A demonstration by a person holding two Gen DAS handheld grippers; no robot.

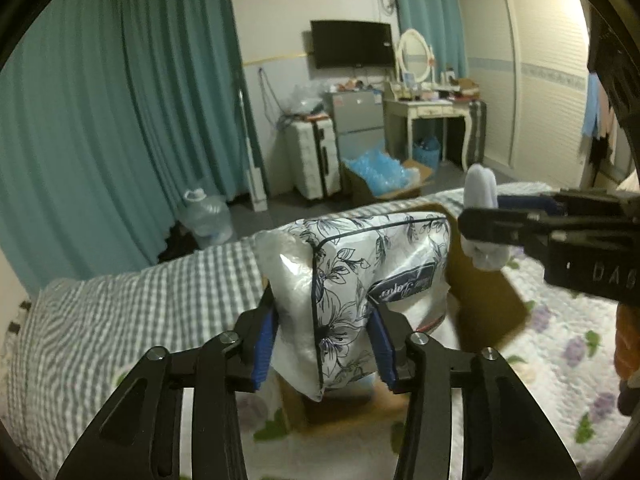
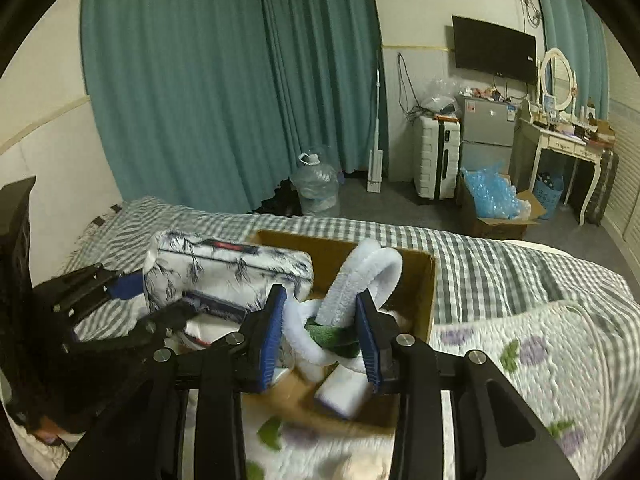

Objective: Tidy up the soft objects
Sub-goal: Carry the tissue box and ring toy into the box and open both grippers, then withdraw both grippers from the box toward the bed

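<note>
The floral-printed tissue pack (image 1: 352, 292) sits pinched between the blue-padded fingers (image 1: 264, 340) of the left gripper (image 1: 326, 344), held above the open cardboard box (image 1: 488, 300) on the bed (image 1: 140, 320). Beside it, the right gripper (image 2: 322, 330) has its fingers (image 2: 368, 340) closed on a white fuzzy loop (image 2: 352, 284), tangled with a green fuzzy piece (image 2: 332, 334), over the box interior. A white sponge block (image 2: 344, 394) lies on the box floor. A purple-flowered quilt (image 2: 540, 360) covers the near side of the bed.
</note>
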